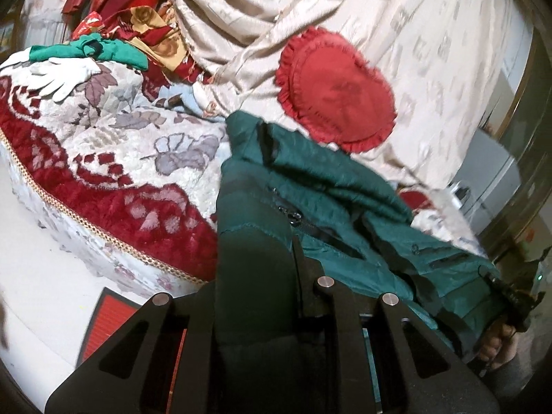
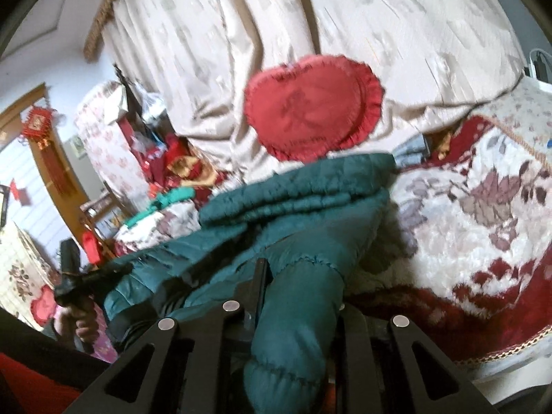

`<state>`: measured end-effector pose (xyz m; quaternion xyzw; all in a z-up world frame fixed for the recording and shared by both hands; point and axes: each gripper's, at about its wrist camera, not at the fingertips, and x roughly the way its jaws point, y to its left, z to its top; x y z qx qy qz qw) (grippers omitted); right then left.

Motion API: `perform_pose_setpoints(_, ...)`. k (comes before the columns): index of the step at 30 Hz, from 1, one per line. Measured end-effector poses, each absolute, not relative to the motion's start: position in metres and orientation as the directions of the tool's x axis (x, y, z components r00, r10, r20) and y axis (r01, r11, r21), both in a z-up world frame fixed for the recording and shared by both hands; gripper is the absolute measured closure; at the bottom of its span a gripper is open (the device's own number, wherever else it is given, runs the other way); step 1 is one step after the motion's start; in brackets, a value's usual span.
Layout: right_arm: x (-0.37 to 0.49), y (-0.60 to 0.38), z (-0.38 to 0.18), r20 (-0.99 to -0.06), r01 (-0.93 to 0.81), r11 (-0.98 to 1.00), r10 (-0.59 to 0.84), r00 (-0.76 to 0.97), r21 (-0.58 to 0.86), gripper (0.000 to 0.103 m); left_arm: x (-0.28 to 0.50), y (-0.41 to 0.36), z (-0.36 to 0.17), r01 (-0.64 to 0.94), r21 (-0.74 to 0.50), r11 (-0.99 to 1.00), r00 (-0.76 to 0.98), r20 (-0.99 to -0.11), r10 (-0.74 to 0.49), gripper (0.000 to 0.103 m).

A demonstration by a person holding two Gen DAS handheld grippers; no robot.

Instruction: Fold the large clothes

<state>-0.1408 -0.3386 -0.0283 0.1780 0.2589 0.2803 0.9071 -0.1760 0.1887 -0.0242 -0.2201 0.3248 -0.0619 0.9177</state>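
Green jacket bunched between left gripper fingers, right gripper likewise, both apparently clamped tight

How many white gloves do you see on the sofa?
1 white glove is visible, lying flat on the patterned sofa cover just below the green cloth, at the left of the left wrist view. Another may be hidden under the clothes pile.

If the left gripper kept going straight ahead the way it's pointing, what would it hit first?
The left gripper is shut on the green jacket, so it meets more jacket first. Beyond that likely the red heart cushion, though depth is unclear.
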Motion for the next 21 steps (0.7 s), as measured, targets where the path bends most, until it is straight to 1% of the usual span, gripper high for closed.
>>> perform_pose_setpoints(7, -0.148, -0.351, 0.006, -0.273, -0.456, 0.74, 0.63, 0.727, 0.494, 0.088, -0.186, 0.202, 0.013, 0.002, -0.561, 0.828, 0.845, -0.442, -0.301, 0.089)
perform_pose_setpoints(10, -0.131, -0.351, 0.013, -0.281, -0.445, 0.752, 0.617, 0.735, 0.485, 0.088, -0.164, 0.205, 0.021, -0.018, -0.607, 0.795, 0.858, -0.418, -0.3, 0.089)
perform_pose_setpoints(16, -0.069, -0.355, 0.021, -0.287, -0.407, 0.747, 0.606, 0.742, 0.526, 0.087, -0.097, 0.202, 0.042, -0.073, -0.632, 0.772, 0.874, -0.413, -0.256, 0.089)
perform_pose_setpoints(21, 0.01, -0.357, 0.008, -0.34, -0.323, 0.704, 0.627, 0.701, 0.633, 0.087, -0.016, 0.205, 0.036, -0.171, -0.669, 0.723, 0.839, -0.484, -0.249, 0.089)
